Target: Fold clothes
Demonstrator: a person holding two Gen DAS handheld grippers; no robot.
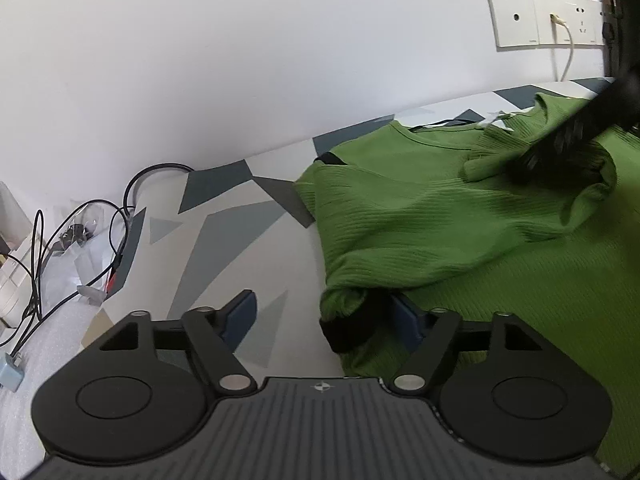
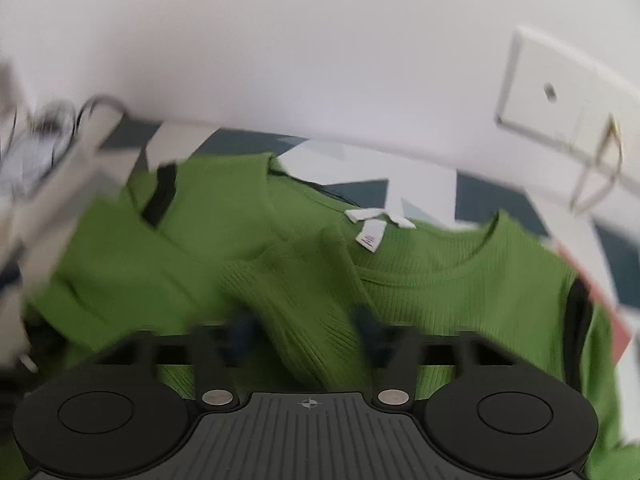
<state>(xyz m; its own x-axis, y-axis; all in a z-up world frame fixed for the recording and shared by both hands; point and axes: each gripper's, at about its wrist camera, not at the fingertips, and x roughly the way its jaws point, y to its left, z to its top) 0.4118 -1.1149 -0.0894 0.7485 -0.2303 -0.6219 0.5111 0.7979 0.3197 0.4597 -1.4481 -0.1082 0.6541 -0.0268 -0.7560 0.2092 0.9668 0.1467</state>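
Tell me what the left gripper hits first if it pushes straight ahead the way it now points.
Probably the green sweater's folded sleeve cuff, lying just ahead of the left gripper, nearer its right finger. The left side of the gap faces bare patterned table. Depth is unclear in this fisheye view.

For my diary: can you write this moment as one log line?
left fingers: open, cuff between | right fingers: fold between, grip unclear | sweater: rumpled
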